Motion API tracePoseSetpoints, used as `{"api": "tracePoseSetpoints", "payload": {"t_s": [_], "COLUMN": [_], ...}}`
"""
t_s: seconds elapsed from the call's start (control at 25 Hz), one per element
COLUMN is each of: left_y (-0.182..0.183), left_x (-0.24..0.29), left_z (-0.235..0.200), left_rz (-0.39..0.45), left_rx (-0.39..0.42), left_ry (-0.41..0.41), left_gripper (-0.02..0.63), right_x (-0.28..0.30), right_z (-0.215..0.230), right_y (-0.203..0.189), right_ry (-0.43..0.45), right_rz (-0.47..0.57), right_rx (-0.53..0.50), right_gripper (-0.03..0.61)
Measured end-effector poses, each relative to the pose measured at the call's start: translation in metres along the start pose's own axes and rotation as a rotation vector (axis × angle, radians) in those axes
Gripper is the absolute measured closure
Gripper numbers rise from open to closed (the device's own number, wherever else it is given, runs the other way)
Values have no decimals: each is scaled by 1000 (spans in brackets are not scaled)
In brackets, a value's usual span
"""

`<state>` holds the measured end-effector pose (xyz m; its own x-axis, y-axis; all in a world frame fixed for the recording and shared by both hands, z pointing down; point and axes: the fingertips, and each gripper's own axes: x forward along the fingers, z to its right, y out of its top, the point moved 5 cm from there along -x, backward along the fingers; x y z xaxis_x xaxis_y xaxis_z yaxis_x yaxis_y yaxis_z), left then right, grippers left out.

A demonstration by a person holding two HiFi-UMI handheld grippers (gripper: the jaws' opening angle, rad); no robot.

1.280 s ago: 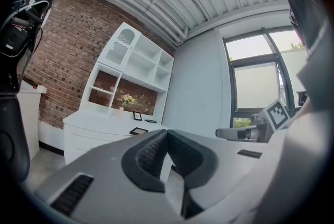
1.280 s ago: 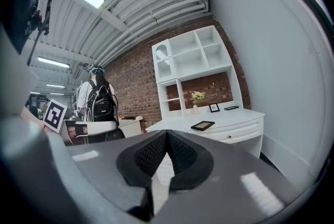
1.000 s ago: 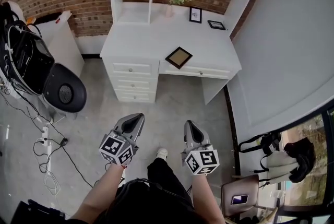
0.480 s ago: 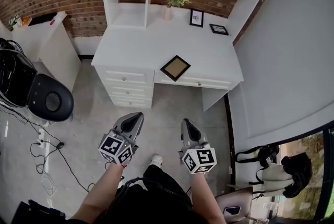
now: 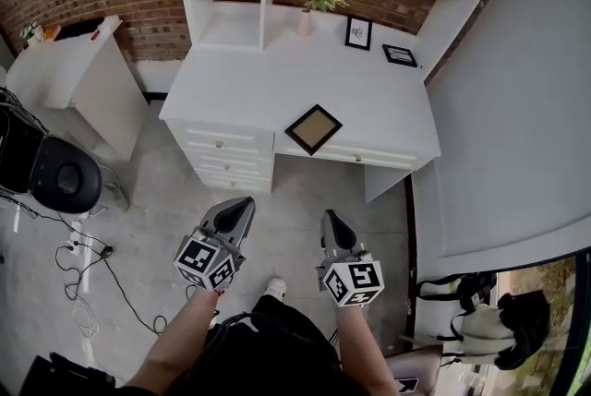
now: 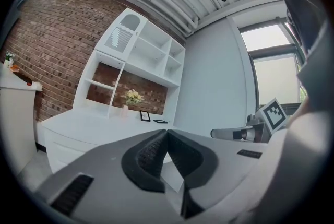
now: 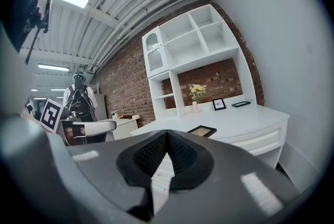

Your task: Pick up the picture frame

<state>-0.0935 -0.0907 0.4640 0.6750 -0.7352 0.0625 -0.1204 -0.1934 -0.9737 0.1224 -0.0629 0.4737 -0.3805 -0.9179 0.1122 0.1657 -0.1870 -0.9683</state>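
- Head view: the picture frame point(image 5: 313, 128) is lying flat near the front edge of the white desk point(image 5: 231, 85), turned cornerwise, just right of the drawers point(image 5: 226, 150).
- The left tongs point(image 5: 244, 204) and right tongs point(image 5: 330, 218) are hovering over the grey floor point(image 5: 148, 200), well apart from the frame. Both are pinched together and carrying nothing.
- I'm reading this as the approach. Doing it well looks like opening one pair before arriving, then coming in low and level at the corner nearest the edge, since a flat frame is offering little to bite.
- Left gripper view: the left tongs point(image 6: 167, 132) are showing their ribbed dark pads meeting at the tips, with nothing between them. I'm not finding the flat frame here, only the desk point(image 6: 78, 126) under its brick-backed shelves.
- Right gripper view: the right tongs point(image 7: 167, 132) are likewise closed tip to tip and empty. The frame point(image 7: 202, 130) is sitting just past them on the desk point(image 7: 250, 116).
- It is a thin, dark, square-edged moulding around a pale tan panel. The painted top is looking smooth, so I'm guessing the frame may skate if nudged.
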Motion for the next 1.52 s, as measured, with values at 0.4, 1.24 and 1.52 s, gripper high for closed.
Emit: {"api": "tracePoseSetpoints", "payload": {"t_s": [0.4,1.24,1.52], "left_y": [3,-9,-14], "left_x": [44,96,124], "left_z": [-7,-19,-36], "left_rz": [-2,-26,-44], "left_rx": [5,-20,-20], "left_ry": [12,2,-1], "left_gripper": [620,620,620], "right_x": [25,66,95], "right_z": [36,74,93], "right_y": [6,-3,-8], "right_ry": [11,12,17], "right_rz": [-4,-59,-103], "right_rx": [15,66,87], "right_gripper": [575,575,575]}}
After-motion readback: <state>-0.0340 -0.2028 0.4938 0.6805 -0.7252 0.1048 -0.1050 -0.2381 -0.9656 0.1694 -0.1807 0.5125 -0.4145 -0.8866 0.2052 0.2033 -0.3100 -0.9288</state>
